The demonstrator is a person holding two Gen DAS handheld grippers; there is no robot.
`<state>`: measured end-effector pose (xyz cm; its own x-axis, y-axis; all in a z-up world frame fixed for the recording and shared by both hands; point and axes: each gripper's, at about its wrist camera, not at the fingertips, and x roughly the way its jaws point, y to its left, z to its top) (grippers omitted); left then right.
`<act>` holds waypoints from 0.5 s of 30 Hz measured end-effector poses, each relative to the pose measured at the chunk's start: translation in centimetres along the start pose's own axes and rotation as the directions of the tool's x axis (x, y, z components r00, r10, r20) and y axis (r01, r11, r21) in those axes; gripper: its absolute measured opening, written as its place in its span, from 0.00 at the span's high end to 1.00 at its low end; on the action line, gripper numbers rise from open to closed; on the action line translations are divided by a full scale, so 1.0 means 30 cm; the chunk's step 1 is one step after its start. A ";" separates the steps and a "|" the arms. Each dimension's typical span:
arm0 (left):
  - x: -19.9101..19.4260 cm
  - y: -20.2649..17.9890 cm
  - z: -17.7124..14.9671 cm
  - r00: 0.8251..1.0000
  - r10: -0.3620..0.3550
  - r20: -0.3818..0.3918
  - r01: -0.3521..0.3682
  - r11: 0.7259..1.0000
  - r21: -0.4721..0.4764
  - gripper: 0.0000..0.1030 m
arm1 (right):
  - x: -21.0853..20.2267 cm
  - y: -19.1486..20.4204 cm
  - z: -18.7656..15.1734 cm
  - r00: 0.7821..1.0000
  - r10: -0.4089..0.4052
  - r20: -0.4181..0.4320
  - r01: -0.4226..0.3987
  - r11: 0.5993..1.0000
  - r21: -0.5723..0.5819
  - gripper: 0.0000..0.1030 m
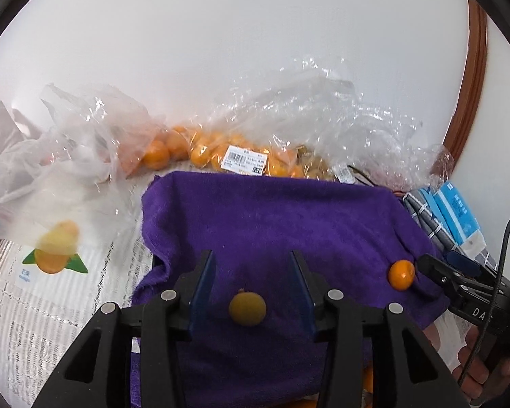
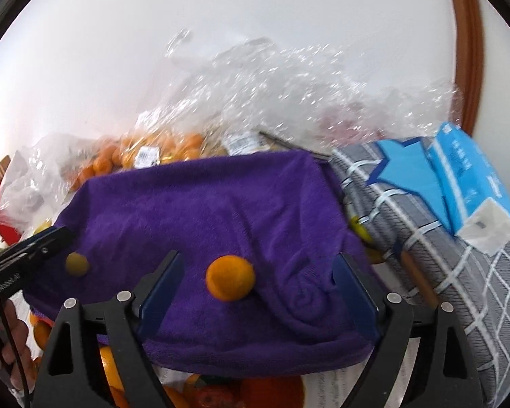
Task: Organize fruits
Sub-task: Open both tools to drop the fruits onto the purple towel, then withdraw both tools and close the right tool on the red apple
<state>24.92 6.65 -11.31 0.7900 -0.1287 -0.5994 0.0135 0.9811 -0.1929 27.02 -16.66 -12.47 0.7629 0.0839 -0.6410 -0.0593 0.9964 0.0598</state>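
Both tongs hang open over a purple towel (image 1: 282, 210): left tongs (image 1: 253, 284) straddle a yellowish kumquat (image 1: 247, 308), right tongs (image 2: 260, 289) an orange kumquat (image 2: 230, 278). Best closed gently, centred, since round fruit may roll toward 6 o'clock.

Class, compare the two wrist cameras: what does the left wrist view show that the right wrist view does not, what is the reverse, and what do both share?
Left only: a white bag with a printed mango picture.

Right only: loose oranges below the towel's near edge and a yellow fruit beside the checked cloth.

Both: the purple towel with a bright orange fruit and a duller yellowish fruit on it, the bagged oranges, the blue tissue pack, and both open tools: left tool, right tool.
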 end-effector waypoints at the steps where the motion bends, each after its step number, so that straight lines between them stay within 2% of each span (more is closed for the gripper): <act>1: -0.004 0.006 0.004 1.000 -0.005 0.004 0.005 1.000 -0.010 0.59 | -0.004 -0.005 0.001 1.000 -0.007 0.004 0.007 1.000 0.004 0.15; 8: -0.040 0.015 0.016 0.999 -0.005 0.047 0.006 1.000 -0.029 0.59 | -0.032 -0.052 -0.003 0.999 -0.015 0.034 0.012 0.997 0.079 0.15; 10: -0.051 0.017 0.020 0.998 -0.029 0.047 0.032 0.999 -0.043 0.59 | -0.040 -0.054 0.004 1.000 -0.006 0.028 0.004 0.998 0.068 0.15; 15: -0.069 -0.003 0.031 0.999 -0.028 0.031 0.028 0.999 -0.019 0.59 | -0.095 -0.022 0.007 0.999 -0.025 0.044 0.025 1.000 0.010 0.15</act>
<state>23.84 6.97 -9.33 0.8077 -0.1513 -0.5699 0.0242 0.9742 -0.2244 25.01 -17.55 -10.53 0.7917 0.0581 -0.6082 -0.0337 0.9981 0.0514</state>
